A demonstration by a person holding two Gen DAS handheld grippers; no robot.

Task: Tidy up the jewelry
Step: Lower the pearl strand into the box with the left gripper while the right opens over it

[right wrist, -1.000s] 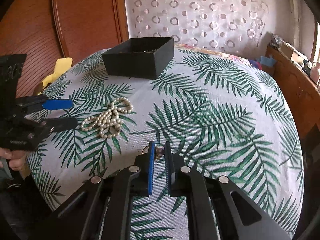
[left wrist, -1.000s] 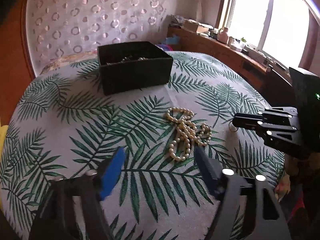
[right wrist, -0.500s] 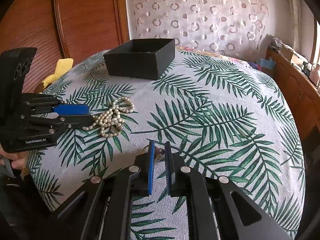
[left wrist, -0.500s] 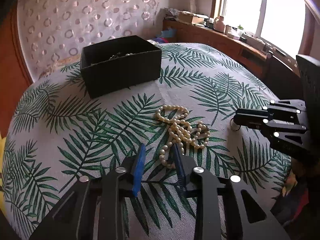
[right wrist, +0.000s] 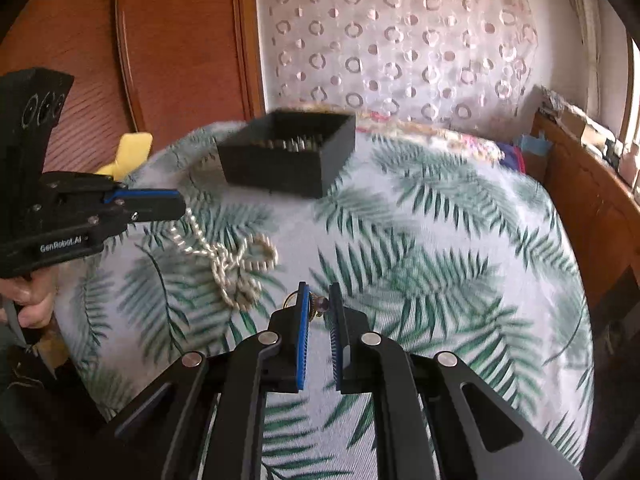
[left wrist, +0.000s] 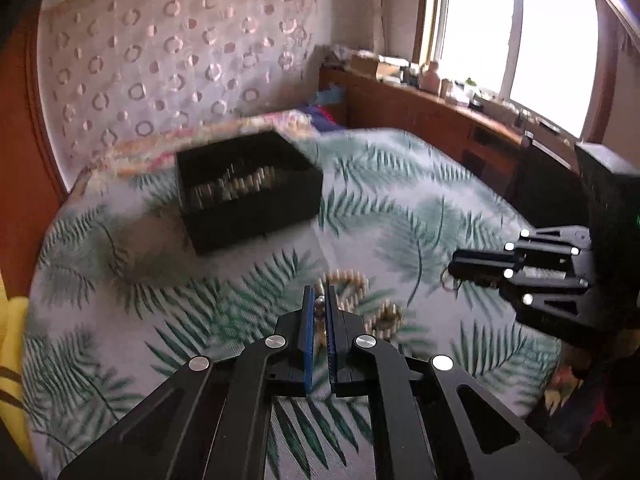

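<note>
Left gripper [left wrist: 319, 300] now clamped on pearl necklace [right wrist: 224, 256], strand lifted, right gripper [right wrist: 319, 300] unchanged.

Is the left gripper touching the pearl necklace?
Touching. The right wrist view shows the pearl necklace strand running up from the tablecloth into the shut jaws of the left gripper.

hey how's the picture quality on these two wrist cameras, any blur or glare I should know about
Left wrist view: the window is blown out white, and the black box, pearl necklace and leaf-print cloth are smeared by motion blur, while the left gripper stays sharp. Right wrist view: no glare, but the same blur on box and necklace. Both views bend straight edges, fisheye style.
</note>
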